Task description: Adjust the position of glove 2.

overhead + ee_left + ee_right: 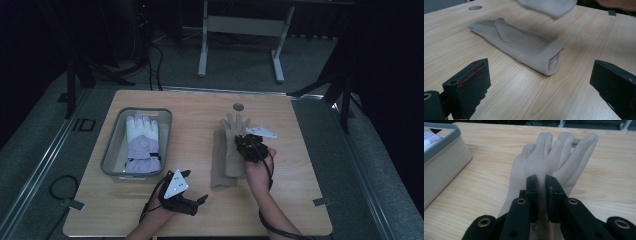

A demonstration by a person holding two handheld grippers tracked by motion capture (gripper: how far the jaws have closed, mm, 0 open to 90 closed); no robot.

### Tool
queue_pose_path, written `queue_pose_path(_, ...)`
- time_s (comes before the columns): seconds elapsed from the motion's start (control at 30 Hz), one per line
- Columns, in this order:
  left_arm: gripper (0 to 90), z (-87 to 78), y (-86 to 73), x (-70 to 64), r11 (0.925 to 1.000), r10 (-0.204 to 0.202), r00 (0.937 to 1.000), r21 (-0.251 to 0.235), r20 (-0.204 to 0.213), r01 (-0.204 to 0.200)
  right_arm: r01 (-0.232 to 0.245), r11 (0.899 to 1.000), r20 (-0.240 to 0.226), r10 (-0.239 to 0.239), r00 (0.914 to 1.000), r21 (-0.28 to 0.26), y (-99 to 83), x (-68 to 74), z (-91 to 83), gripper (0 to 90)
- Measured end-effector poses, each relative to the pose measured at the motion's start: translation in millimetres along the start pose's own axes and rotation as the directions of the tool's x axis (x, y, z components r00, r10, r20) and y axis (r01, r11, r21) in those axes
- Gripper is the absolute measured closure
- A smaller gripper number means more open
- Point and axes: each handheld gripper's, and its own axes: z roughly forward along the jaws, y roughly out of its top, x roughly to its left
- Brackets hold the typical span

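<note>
While right hand-held gripper [542,183] pinches beige glove [554,157] at its middle, lifting it near tabletop [200,107] centre, I keep left hand-held gripper [541,82] jaws wide, empty, by front edge, facing second beige glove [521,45], ready to grab. Grey bin [112,142] at left edge holds white gloves [142,135].

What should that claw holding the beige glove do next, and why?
Probably carry it left toward the grey bin. The right claw is shut on one beige glove; the bin holds a white glove; the left claw waits open near the other beige glove.
</note>
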Motion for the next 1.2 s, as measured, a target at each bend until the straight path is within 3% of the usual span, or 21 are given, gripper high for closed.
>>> queue_pose_path(0.27, 3.0, -1.5, 0.5, -0.4, 1.0, 0.003, 1.0, -0.002, 0.001, -0.003, -0.028, 0.998, 0.007, 0.027, 0.9996, 0.048, -18.4, 23.8, 20.2, 81.4)
queue_pose_path(0.57, 3.1, -0.2, 0.2, 0.0, 1.0, -0.001, 1.0, 0.002, 0.006, 0.001, -0.046, 0.993, 0.026, 0.044, 0.9987, 0.105, -39.0, 27.0, 39.4, 80.5)
queue_pose_path(0.7, 3.1, -0.1, 0.1, 0.2, 1.0, -0.004, 0.9999, 0.0, 0.012, 0.004, -0.02, 0.992, 0.032, 0.016, 0.9994, 0.121, -50.3, 27.6, 46.7, 79.2)
queue_pose_path(0.83, 3.0, 0.4, -0.2, 0.3, 1.0, -0.009, 0.9998, -0.002, 0.015, 0.009, -0.022, 0.992, 0.021, 0.02, 0.9996, 0.126, -50.2, 26.5, 47.0, 77.2)
queue_pose_path(0.93, 3.0, 1.2, -0.1, -1.4, 1.0, -0.009, 0.9999, 0.002, 0.012, 0.009, -0.032, 0.989, -0.046, 0.039, 0.9982, 0.143, -44.5, 22.3, 44.0, 58.3)
queue_pose_path(1.03, 3.0, 0.4, 1.9, -2.4, 0.9997, -0.015, 0.9999, -0.018, -0.007, 0.015, -0.002, 0.99, -0.1, 0.016, 0.9948, 0.144, -40.2, 19.2, 37.1, 39.2)
queue_pose_path(1.07, 3.0, 0.4, 1.9, -2.4, 0.9997, -0.015, 0.9999, -0.018, -0.007, 0.015, -0.002, 0.99, -0.1, 0.016, 0.9948, 0.144, -40.2, 19.2, 37.1, 39.2)
queue_pose_path(1.1, 3.0, 0.8, 2.7, -2.7, 0.9995, -0.026, 0.9995, -0.018, -0.016, 0.026, 0.038, 0.986, -0.163, -0.011, 0.9865, 0.164, -37.3, 16.3, 32.2, 28.8)
queue_pose_path(1.13, 3.0, 1.3, 3.3, -2.6, 0.9992, -0.036, 0.9992, -0.019, -0.015, 0.036, 0.038, 0.986, -0.163, -0.011, 0.9865, 0.164, -37.3, 16.3, 32.2, 28.8)
queue_pose_path(1.2, 3.0, 3.0, 4.2, -4.0, 0.9981, -0.051, 0.9982, -0.035, -0.031, 0.05, 0.055, 0.987, -0.217, -0.021, 0.9759, 0.152, -34.6, 11.2, 23.1, 20.2)
